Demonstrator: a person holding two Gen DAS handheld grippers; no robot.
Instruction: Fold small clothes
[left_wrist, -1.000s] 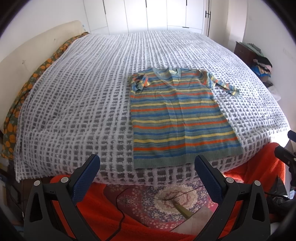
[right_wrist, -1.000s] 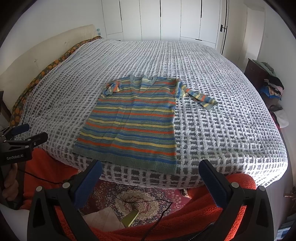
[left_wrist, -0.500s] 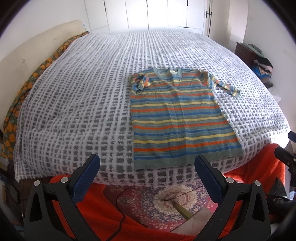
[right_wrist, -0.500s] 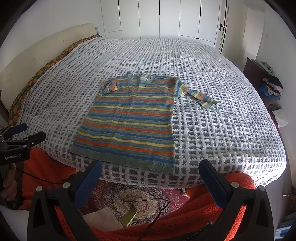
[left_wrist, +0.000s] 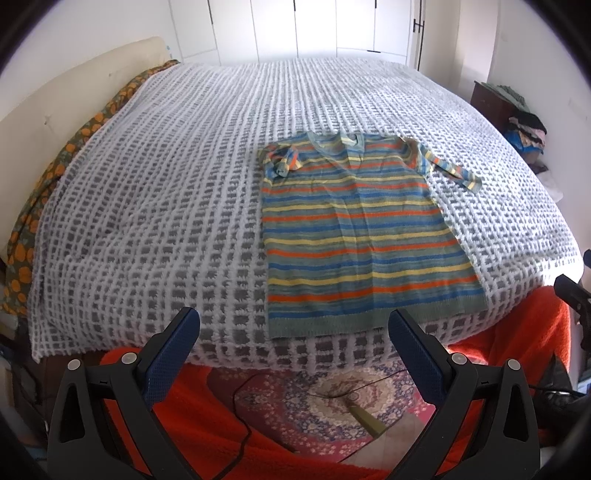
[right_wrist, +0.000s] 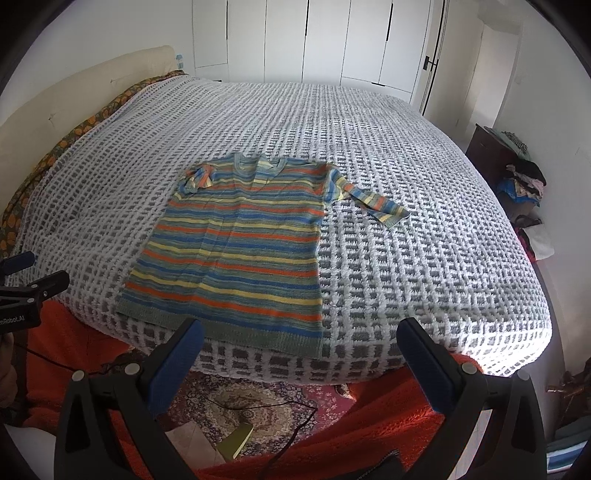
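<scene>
White-and-grey waffle-knit bedspread (left_wrist: 177, 192) covers the whole bed and serves as the reference surface. A cream headboard (left_wrist: 55, 110) runs along its left side, with a strip of orange-patterned fabric (left_wrist: 33, 206) between headboard and bedspread. White wardrobe doors (right_wrist: 325, 40) stand beyond the far edge of the bedspread.

Striped sweater (left_wrist: 365, 236) lies flat on the bedspread, front up, hem at the near edge and neckline toward the far side (bands of orange, yellow, blue and grey-green). Its hem just reaches the point where the bedspread drops over the mattress edge. The sleeve on the headboard side is bunched up on the shoulder; the opposite sleeve (right_wrist: 380, 205) stretches out flat on the bedspread, pointing away from the body.

Below the near edge of the bedspread: orange fleece fabric (right_wrist: 388, 424), a patterned rug (left_wrist: 332, 398), a thin black cable across it.

Left gripper (left_wrist: 293, 325) hovers short of the near edge of the bedspread, off the sweater, its blue-padded fingers (left_wrist: 173, 354) spread wide with nothing between them. Right gripper (right_wrist: 301, 332) is likewise in front of the near edge, fingers (right_wrist: 424, 358) wide apart and empty, its left pad overlapping the hem in view only; no contact is visible. Each gripper shows at the margin of the other's view.

A dark side cabinet (right_wrist: 491, 155) with a heap of clothes stands past the side of the bedspread away from the headboard.
</scene>
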